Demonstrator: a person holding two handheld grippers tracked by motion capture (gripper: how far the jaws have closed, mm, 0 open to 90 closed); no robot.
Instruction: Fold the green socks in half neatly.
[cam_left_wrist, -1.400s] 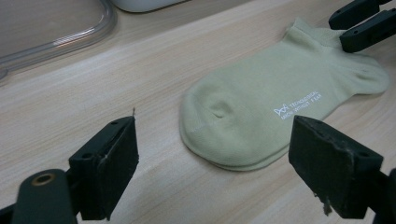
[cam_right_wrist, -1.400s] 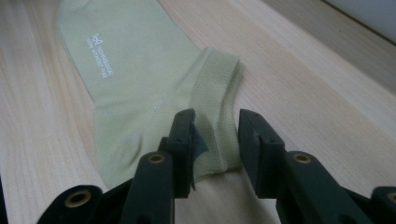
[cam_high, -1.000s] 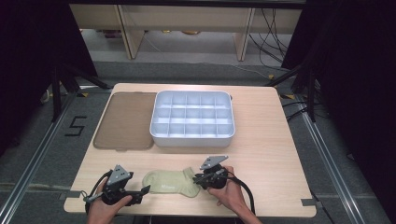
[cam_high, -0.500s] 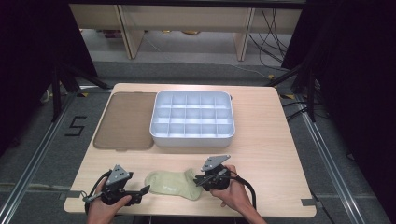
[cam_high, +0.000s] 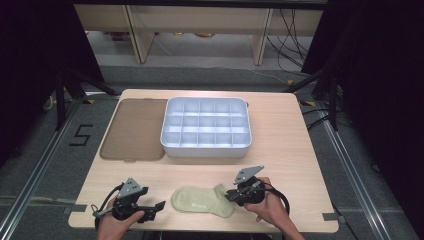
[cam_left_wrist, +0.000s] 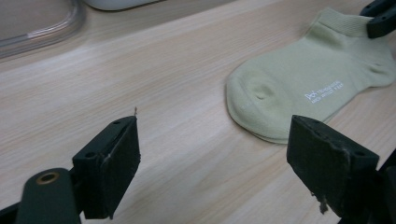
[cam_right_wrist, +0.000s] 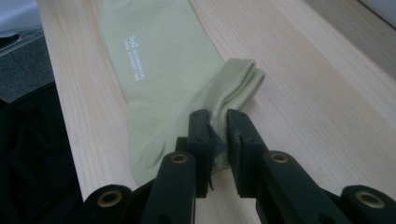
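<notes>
Sock (cam_high: 204, 201), pale green, ankle cut, lying flat on the near part of the wooden table (cam_high: 290, 150), between the two grippers; toe toward the left gripper, ribbed cuff toward the right one; white lettering on the sole side

Right gripper (cam_right_wrist: 218, 140): jaws drawn in close on the edge of the sock just below the cuff, a thin fold of fabric pinched between them. Held by the person's right hand (cam_high: 267, 210) at the near edge

Left gripper (cam_left_wrist: 215, 154): jaws standing wide apart with nothing between them, resting near the toe but apart from it

Other items: white divided tray (cam_high: 206, 127), compartments unfilled, well beyond the sock; brown-tinted clear lid (cam_high: 134, 129) lying flat just beside the tray on its left

Risks, as judged:
- Grip is on a narrow bite of fabric at the edge; a quick pull or lift could let the knit slide out, dropping the sock back on the table
- Sock is limp; lifted from one end alone it would hang and swing, and the toe could drag or catch on the tray wall
- Sock lies close to the near table edge; a slip during a sideways drag could send it over the edge
- Left gripper closing on the toe without care could pinch only the upper layer, leaving the sock twisted when stretched or folded
- Compartments look small for an unfolded sock; stuffing it unrolled may leave it spilling over the dividers
</notes>
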